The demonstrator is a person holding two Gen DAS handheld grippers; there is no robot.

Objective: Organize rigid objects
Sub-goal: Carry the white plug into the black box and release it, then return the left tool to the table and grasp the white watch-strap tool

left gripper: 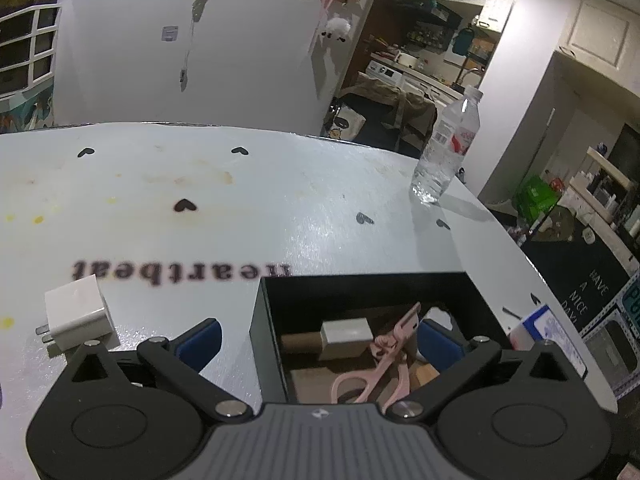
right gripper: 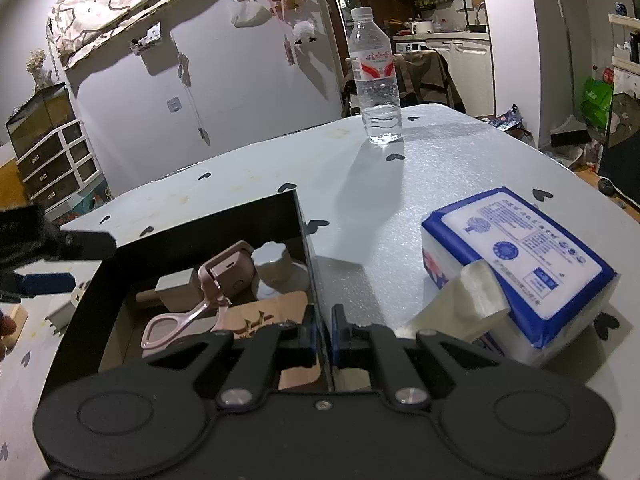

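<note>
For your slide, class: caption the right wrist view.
Right hand-held gripper clamps the black open-top box's wall; pink plastic eyelash curler lies inside.

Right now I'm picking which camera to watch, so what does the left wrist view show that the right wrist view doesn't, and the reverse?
Left wrist only: the white charger lying on the table left of the box, and the open left gripper over the box's left wall. Right wrist only: the right gripper shut on the box's right wall, the whole tissue pack, and a white knob in the box. Both: the black box, pink scissors, bottle.
</note>
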